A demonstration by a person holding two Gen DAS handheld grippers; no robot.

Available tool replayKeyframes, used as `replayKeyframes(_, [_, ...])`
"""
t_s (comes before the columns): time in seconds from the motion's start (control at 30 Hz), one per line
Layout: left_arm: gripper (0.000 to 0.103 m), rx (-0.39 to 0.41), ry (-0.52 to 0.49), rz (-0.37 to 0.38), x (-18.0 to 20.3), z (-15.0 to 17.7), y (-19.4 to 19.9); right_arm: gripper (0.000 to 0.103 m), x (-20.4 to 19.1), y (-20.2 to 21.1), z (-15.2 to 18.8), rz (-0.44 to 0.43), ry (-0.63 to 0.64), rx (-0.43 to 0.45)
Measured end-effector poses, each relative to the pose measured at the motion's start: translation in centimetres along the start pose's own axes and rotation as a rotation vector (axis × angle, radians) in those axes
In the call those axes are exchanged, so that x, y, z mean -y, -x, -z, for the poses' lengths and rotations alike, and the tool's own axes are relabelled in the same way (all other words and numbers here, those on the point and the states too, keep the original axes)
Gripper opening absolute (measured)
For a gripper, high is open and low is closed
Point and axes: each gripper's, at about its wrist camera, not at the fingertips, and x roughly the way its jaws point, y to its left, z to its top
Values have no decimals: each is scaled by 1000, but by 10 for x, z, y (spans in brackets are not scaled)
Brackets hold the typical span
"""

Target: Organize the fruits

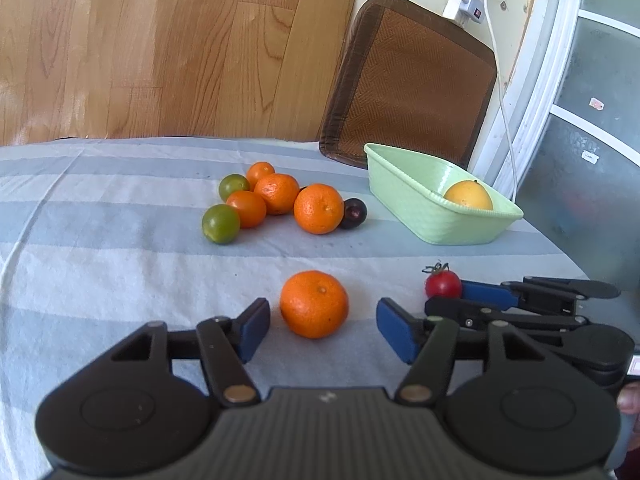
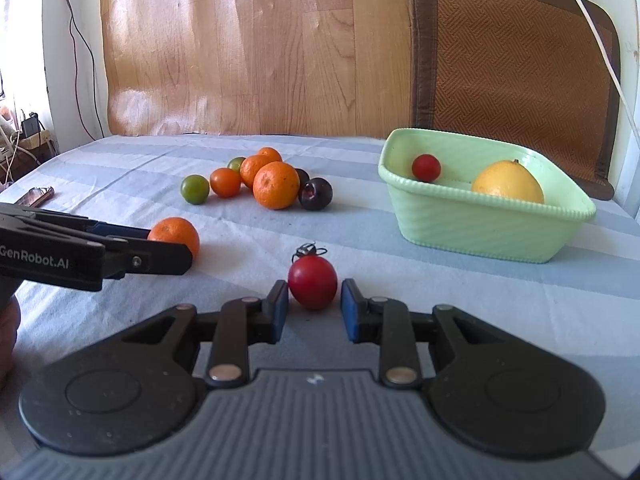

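My left gripper [image 1: 323, 326] is open, its blue pads on either side of a lone tangerine [image 1: 314, 304] lying on the striped cloth, without touching it. My right gripper [image 2: 314, 308] is open around a red cherry tomato [image 2: 312, 283] with a green stem, with small gaps on both sides. A pale green basket [image 2: 480, 222] at the right holds a yellow lemon [image 2: 507, 182] and another cherry tomato [image 2: 426, 167]. A heap of tangerines [image 2: 276, 185], green fruits [image 2: 195, 189] and dark plums [image 2: 316, 194] lies at the table's middle back.
The left gripper [image 2: 120, 252] reaches in from the left in the right wrist view. A brown woven chair back [image 2: 512, 52] stands behind the basket. A white cable [image 1: 502, 92] hangs by the wall. A small metal object [image 2: 36, 196] lies at the table's left edge.
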Motion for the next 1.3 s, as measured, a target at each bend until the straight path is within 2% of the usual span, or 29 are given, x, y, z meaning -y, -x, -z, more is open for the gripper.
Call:
replayKeyframes(0.43, [65,5,-8,-17,3,1,1,33,0,-1,0,4,-2,0])
replayKeyframes(0.57, [65,4,-11,-20,3,0,1,41,1,-1,-1,8,-5,0])
replayKeyframes(1.3, [65,3,-13,-22,3,0,1,43,0,-1,-1,12,-1,0])
